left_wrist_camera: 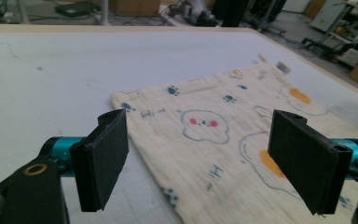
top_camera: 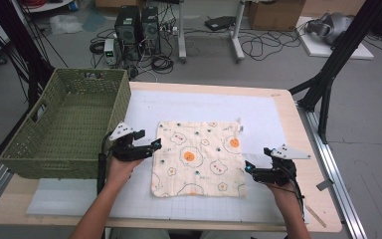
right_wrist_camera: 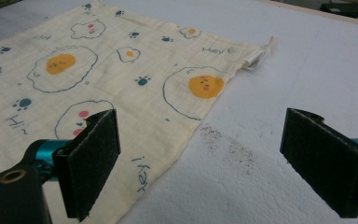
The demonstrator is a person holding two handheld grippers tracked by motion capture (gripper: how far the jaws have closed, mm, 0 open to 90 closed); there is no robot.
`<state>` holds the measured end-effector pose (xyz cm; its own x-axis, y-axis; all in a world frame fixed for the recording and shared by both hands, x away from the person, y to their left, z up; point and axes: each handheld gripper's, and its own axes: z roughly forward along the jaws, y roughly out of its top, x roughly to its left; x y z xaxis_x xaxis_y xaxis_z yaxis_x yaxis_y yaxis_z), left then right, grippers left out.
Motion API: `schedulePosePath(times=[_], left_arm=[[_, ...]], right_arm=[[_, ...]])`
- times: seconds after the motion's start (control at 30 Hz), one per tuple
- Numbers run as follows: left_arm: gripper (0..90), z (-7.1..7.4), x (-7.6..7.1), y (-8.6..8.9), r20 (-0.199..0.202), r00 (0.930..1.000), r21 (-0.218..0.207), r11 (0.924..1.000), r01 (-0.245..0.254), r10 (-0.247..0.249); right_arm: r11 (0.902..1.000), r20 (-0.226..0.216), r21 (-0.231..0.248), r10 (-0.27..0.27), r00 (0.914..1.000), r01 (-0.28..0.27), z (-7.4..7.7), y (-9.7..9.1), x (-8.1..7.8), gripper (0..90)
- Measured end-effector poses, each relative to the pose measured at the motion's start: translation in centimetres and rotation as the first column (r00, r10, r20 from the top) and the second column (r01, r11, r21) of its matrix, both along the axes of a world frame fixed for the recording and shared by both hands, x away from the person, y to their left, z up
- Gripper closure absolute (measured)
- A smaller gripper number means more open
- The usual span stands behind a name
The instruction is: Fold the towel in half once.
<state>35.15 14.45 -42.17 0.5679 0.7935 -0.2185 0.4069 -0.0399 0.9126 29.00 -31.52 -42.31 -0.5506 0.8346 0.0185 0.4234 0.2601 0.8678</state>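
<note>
A cream cloth printed with fried eggs and paw marks lies flat on the white mat in the middle of the table. My left gripper is open at the cloth's left edge; in the left gripper view the cloth lies between and beyond its spread jaws, gripper midpoint. My right gripper is open at the cloth's right edge, low down. In the right gripper view the cloth runs under the left jaw, the right jaw over bare mat, gripper midpoint.
A green woven basket stands on the table's left side, close behind my left gripper. A small white tag sticks out at the cloth's far right corner. Dark specks mark the mat beside the cloth. Cables and computer cases lie on the floor beyond.
</note>
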Motion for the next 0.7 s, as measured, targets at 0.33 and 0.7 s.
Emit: schedulePosePath(times=[0.33,0.7], left_arm=[[24.0,0.6,4.6,-0.9,-0.066,0.9975,0.050,0.9984,-0.024,0.027],[25.1,-0.5,7.5,-1.4,-0.113,0.9915,0.080,0.9953,-0.055,0.064]], right_arm=[[1.0000,-0.006,0.009,0.001,1.0000,-0.001,0.0,0.2,0.0,11.3],[0.9999,-0.009,0.015,-0.005,0.9999,0.006,0.0,0.0,0.2,11.4]])
